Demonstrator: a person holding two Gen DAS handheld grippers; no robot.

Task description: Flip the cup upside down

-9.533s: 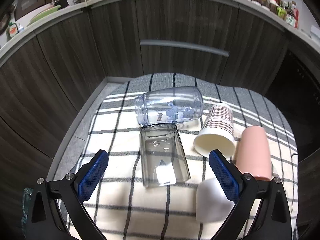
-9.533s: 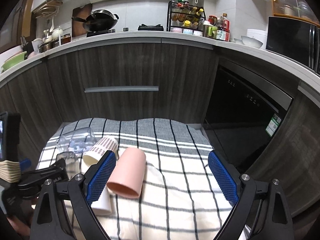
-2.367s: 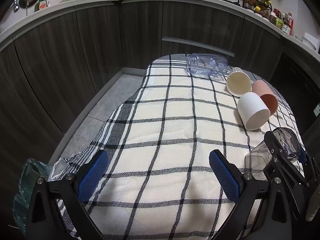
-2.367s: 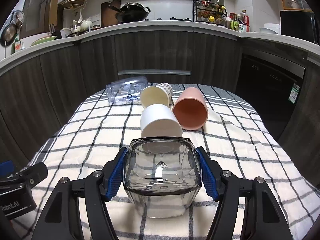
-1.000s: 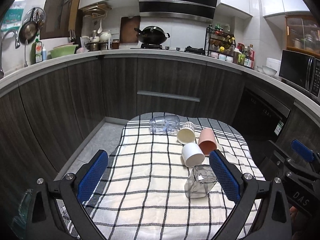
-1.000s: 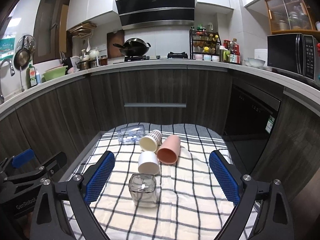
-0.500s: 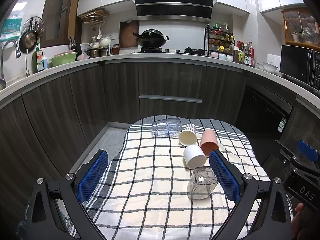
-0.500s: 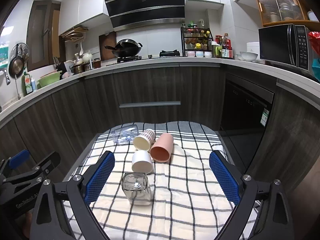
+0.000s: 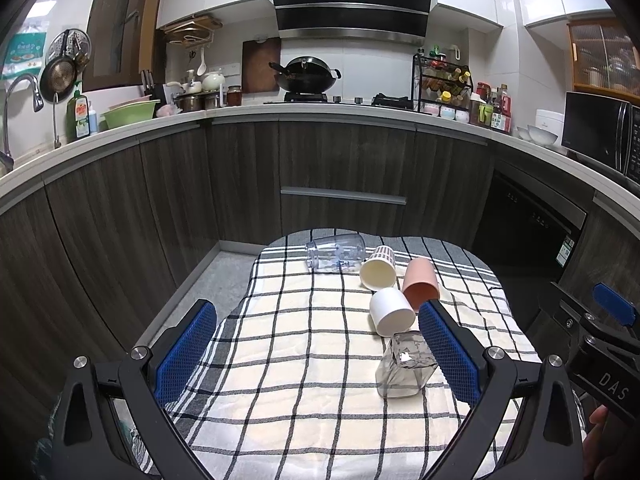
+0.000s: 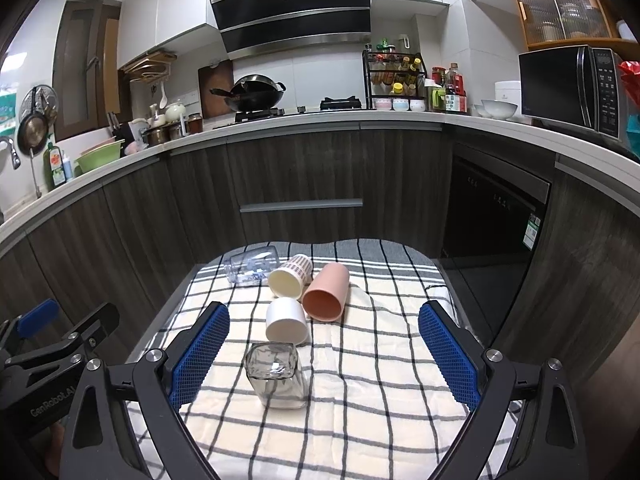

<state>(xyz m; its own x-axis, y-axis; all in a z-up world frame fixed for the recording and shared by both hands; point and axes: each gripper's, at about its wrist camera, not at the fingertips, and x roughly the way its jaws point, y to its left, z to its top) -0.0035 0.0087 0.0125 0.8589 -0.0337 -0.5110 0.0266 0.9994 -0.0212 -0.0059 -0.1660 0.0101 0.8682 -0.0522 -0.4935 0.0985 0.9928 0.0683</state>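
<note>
A grey square glass cup (image 10: pixel 277 376) stands upside down on the checked cloth (image 10: pixel 380 360), near its front; it also shows in the left wrist view (image 9: pixel 405 365). Behind it lie a white cup (image 10: pixel 286 320), a pink cup (image 10: pixel 325 292), a patterned paper cup (image 10: pixel 289 276) and a clear plastic tumbler (image 10: pixel 251 267), all on their sides. My right gripper (image 10: pixel 323 358) is open and empty, held back above the cloth's front. My left gripper (image 9: pixel 316 350) is open and empty, to the left of the glass cup.
The cloth covers a small table in front of dark wood kitchen cabinets (image 9: pixel 344 168) with a drawer handle (image 9: pixel 343 195). A dishwasher (image 10: pixel 494 216) is at the right. The floor (image 9: pixel 216 280) drops away at the table's left.
The right gripper carried the glass cup, set it down upside down and let go. In the last second both grippers drew back and up a little; the cups stayed put.
</note>
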